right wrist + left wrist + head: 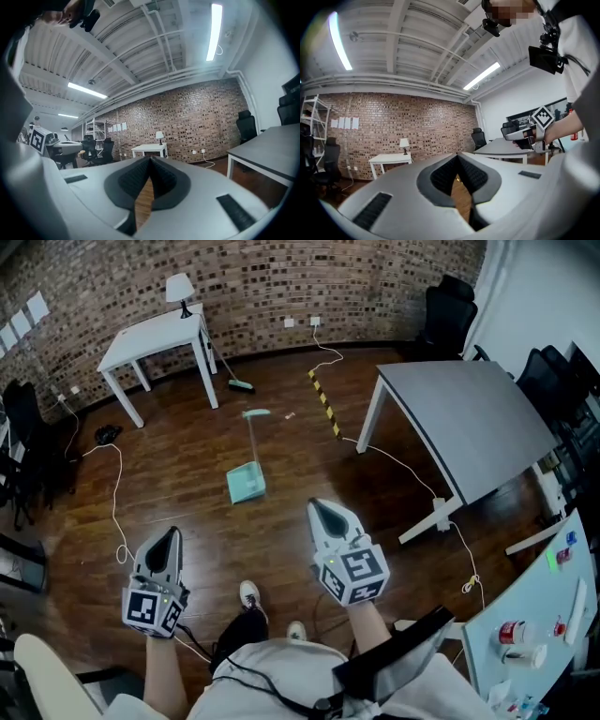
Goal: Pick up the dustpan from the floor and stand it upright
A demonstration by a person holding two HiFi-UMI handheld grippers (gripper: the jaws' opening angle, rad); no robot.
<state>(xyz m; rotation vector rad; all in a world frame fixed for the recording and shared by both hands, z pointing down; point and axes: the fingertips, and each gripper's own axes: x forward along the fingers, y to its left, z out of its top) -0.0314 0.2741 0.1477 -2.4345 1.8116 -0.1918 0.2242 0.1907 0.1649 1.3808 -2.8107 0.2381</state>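
Observation:
A pale green dustpan (246, 482) lies flat on the wooden floor in the head view, its long handle (252, 432) pointing away toward the brick wall. My left gripper (170, 533) is held at lower left, well short of the pan, jaws shut and empty. My right gripper (322, 507) is held at lower centre, closer to the pan but apart from it, also shut and empty. Both point level toward the brick wall. In the left gripper view my left gripper (457, 155) shows closed tips; my right gripper (150, 159) likewise in its own view. The dustpan shows in neither gripper view.
A white table (159, 334) with a lamp (180, 288) stands at the back left, a small broom (240, 385) by its leg. A grey table (469, 418) fills the right. White cables (117, 498) trail across the floor. Black office chairs (445, 315) stand at the back right.

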